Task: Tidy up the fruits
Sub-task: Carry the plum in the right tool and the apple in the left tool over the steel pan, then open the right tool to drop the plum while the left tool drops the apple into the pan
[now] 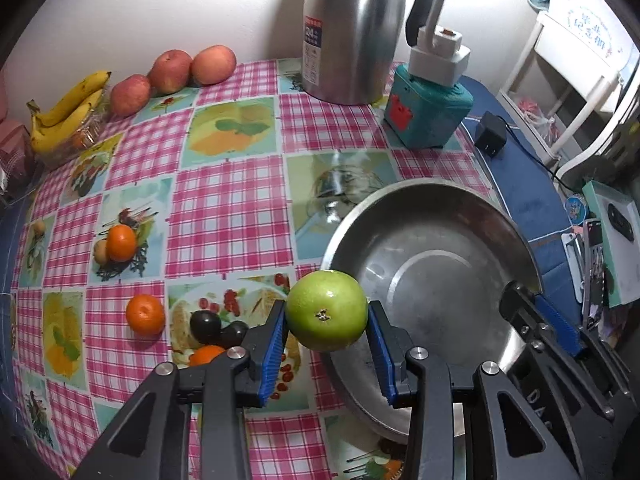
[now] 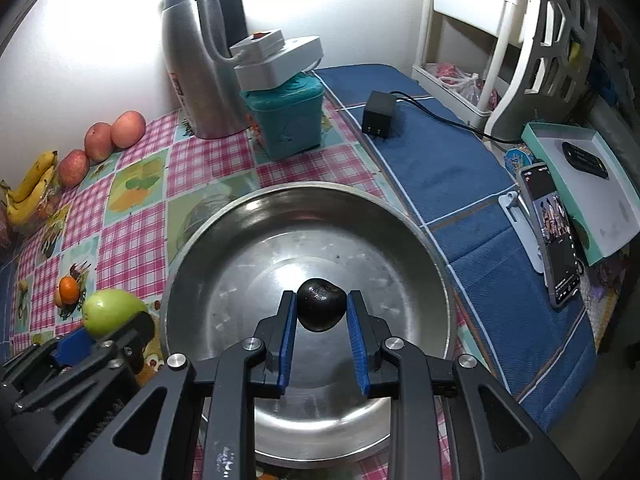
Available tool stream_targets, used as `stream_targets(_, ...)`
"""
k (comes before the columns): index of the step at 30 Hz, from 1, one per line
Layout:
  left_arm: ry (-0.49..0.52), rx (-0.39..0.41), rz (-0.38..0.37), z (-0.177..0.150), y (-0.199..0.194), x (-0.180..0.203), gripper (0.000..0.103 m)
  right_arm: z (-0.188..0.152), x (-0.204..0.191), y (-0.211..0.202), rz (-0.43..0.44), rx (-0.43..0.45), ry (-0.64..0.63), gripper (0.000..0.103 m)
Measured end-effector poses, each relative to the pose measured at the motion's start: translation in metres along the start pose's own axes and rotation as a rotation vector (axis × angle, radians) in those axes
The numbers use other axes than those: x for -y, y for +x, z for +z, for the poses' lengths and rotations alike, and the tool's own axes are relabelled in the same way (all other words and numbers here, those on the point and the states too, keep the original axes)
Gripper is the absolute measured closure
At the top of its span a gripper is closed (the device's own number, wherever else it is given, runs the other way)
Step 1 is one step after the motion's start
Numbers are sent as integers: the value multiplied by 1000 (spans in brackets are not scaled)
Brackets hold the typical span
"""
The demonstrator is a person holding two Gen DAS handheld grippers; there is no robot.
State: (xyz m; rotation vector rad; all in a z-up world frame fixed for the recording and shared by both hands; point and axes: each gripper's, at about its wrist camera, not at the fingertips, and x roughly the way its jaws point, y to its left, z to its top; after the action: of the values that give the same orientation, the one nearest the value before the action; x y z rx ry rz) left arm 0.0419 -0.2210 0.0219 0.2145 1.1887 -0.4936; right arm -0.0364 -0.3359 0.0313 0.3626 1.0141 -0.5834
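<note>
1. A green apple (image 1: pixel 327 311) is clamped between the blue pads of the left gripper (image 1: pixel 327 320), above the near-left rim of the steel basin (image 1: pixel 440 208).
2. A dark plum (image 2: pixel 321 310) is pinched in the nearly closed right gripper (image 2: pixel 321 316), over the basin's middle.
3. Two tangerines (image 1: pixel 145 314) and dark plums (image 1: pixel 205 325) are seen on the checked tablecloth (image 1: pixel 232 208) left of the basin.
4. Red apples (image 1: pixel 170 71) and bananas (image 1: pixel 66 114) are lined along the table's far-left edge.
</note>
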Motion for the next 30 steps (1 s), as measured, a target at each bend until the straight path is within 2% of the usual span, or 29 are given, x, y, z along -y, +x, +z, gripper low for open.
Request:
stream_targets(7, -5, -28, -20, -1, 10, 4, 61, 1, 10, 1, -15, -10, 21, 77)
stream_targets(16, -18, -62, -23, -3, 21, 3, 61, -4, 14, 14, -32, -69, 21, 77)
stream_targets(23, -15, -66, -31, -4, 19, 5, 60, -6, 17, 15, -40, -73, 20, 76)
stream_targets(30, -18, -51, -58, -5, 15, 6, 55, -6, 17, 13, -34, -70, 23, 76)
